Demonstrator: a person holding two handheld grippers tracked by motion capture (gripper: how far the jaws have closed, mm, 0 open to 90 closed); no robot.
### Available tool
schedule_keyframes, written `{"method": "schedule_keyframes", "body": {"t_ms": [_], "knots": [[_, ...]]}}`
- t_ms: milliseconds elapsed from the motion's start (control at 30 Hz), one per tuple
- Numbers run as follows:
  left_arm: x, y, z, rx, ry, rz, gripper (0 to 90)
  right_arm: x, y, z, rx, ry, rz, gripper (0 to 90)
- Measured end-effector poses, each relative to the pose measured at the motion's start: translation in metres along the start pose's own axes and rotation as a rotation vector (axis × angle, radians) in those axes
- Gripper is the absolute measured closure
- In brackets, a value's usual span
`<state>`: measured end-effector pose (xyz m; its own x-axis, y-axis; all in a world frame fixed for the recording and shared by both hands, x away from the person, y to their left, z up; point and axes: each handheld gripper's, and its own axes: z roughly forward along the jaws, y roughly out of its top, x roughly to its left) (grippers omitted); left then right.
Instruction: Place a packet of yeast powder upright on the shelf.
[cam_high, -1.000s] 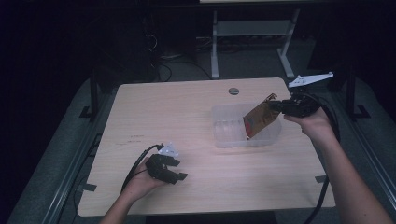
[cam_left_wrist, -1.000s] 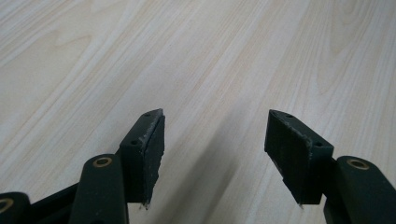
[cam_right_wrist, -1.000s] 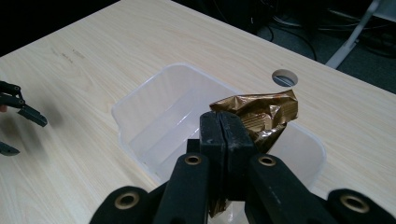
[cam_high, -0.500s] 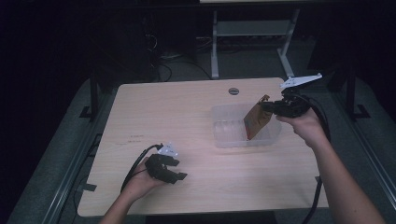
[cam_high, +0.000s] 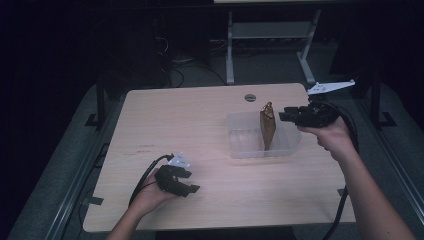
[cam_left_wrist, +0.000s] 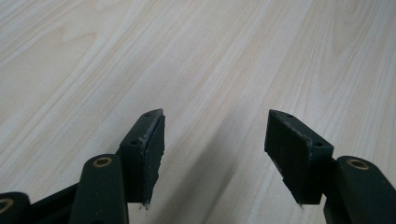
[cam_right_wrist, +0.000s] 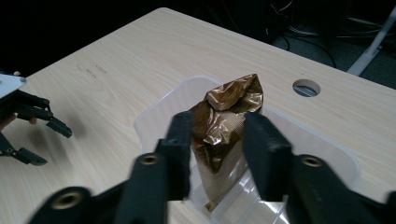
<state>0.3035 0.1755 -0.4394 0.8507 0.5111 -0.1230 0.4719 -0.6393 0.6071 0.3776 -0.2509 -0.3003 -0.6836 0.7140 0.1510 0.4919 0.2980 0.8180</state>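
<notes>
A gold-brown foil bag stands upright inside a clear plastic container on the right half of the wooden table. My right gripper is level with the bag's top, just to its right. In the right gripper view its jaws are parted on either side of the bag, above the container; I see no squeeze on the foil. My left gripper rests low near the table's front left, open, with bare wood between its jaws. It also appears far off in the right gripper view.
A round cable hole lies behind the container, near the table's far edge. Dark floor, cables and a white metal frame are beyond the table. A black cable trails from each gripper.
The right gripper has swung the bag from a tilt over the container to upright inside it, and its jaws have parted. The left gripper has stayed where it was.
</notes>
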Motion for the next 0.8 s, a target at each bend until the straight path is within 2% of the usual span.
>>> {"method": "schedule_keyframes", "body": {"t_ms": [233,567,733,800], "knots": [[0.004,-0.001,-0.003,-0.025,-0.001,-0.009,36.3,0.006,-0.012,0.002,0.005,0.018,-0.012,42.9],[0.006,-0.001,-0.009,-0.034,0.010,-0.013,36.0,0.011,-0.037,0.004,0.003,0.028,-0.021,38.0],[0.006,-0.003,-0.012,-0.046,0.001,-0.039,35.7,0.016,-0.054,0.005,0.014,0.019,-0.041,36.2],[0.006,-0.005,-0.013,-0.050,0.002,-0.037,35.5,0.019,-0.065,0.007,0.014,0.017,-0.044,35.4]]}}
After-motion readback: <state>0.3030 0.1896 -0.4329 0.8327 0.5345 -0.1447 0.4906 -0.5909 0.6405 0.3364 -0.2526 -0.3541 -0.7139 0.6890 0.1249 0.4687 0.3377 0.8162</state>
